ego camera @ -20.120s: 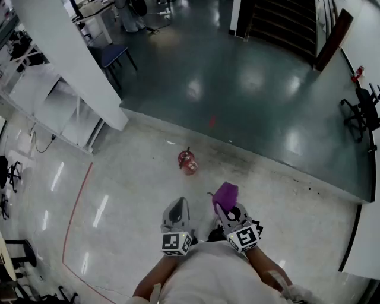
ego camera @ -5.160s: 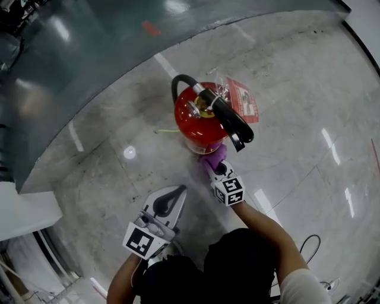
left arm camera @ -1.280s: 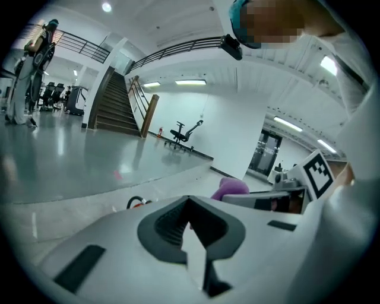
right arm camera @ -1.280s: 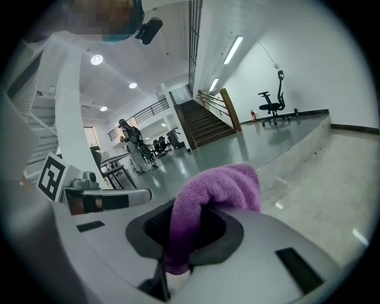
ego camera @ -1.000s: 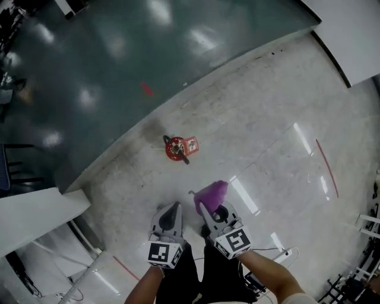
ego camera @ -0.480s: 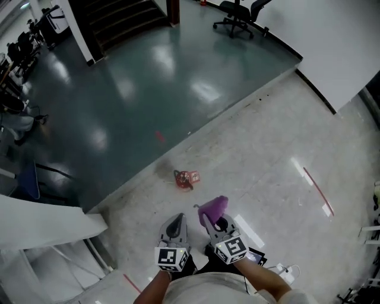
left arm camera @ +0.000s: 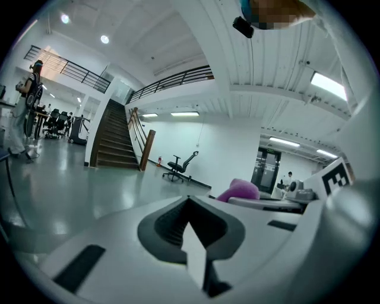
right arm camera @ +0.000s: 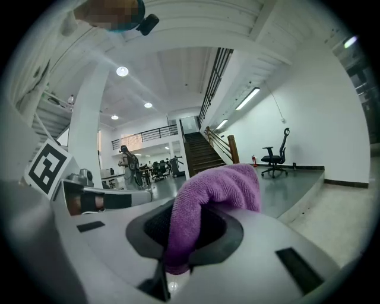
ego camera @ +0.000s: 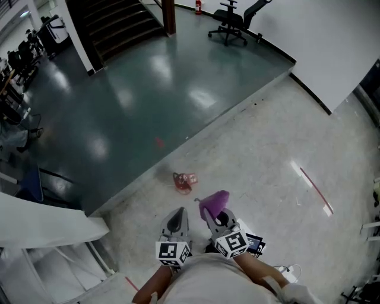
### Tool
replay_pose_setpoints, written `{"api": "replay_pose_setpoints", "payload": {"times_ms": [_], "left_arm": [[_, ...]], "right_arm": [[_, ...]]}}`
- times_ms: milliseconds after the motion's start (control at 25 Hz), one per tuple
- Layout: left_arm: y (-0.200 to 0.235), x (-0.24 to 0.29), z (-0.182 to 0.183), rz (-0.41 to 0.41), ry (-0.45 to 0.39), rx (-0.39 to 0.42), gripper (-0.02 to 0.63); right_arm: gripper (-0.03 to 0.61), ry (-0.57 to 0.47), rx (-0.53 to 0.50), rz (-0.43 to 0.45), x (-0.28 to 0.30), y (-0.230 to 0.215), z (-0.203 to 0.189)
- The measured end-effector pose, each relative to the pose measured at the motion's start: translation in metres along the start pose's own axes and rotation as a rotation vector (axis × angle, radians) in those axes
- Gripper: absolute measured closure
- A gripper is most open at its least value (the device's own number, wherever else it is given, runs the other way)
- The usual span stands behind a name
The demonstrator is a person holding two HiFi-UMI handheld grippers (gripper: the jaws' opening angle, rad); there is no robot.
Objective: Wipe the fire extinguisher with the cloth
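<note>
**Head view, looking steeply down.** The red fire extinguisher (ego camera: 184,181) stands just below the frame's centre on the pale floor (ego camera: 267,148). It is close to the edge where that floor meets the dark green floor (ego camera: 136,95). Both grippers sit at the bottom centre, apart from the extinguisher, with a strip of pale floor between.

- **Left gripper** (ego camera: 179,214): its jaws are pressed together with nothing in them.
- **Right gripper** (ego camera: 215,215): it pinches a purple cloth (ego camera: 214,201), which bulges up over the jaw tips.

**Surroundings.**

- A staircase (ego camera: 119,24) and a wooden post (ego camera: 168,15) occupy the upper left.
- An office chair (ego camera: 233,22) stands at top centre, before a white wall (ego camera: 320,41).
- A red floor line (ego camera: 313,190) runs at the right.
- A white structure (ego camera: 41,222) fills the lower left.

**Gripper views.** In the left gripper view the closed jaws fill the foreground, with the cloth (left arm camera: 240,189) just to the right. In the right gripper view the cloth (right arm camera: 208,199) hangs down into the clamped jaws.
</note>
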State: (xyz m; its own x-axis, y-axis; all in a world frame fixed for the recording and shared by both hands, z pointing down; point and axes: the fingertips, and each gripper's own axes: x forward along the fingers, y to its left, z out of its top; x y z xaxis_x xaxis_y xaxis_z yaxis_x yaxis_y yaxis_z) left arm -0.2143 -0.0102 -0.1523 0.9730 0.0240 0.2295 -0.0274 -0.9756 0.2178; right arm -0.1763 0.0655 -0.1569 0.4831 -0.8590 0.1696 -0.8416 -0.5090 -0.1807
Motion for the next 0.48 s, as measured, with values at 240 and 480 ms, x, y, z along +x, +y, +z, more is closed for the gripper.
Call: {"api": "replay_pose_setpoints", "payload": {"times_ms": [240, 480], "left_arm": [[-0.008, 0.009, 0.004, -0.028, 0.000, -0.007, 0.609], [-0.014, 0.017, 0.006, -0.047, 0.007, 0.001, 0.609]], "right_arm": [[0.523, -0.016, -0.022, 0.010, 0.000, -0.004, 0.007], [0.523, -0.026, -0.012, -0.011, -0.003, -0.014, 0.010]]}}
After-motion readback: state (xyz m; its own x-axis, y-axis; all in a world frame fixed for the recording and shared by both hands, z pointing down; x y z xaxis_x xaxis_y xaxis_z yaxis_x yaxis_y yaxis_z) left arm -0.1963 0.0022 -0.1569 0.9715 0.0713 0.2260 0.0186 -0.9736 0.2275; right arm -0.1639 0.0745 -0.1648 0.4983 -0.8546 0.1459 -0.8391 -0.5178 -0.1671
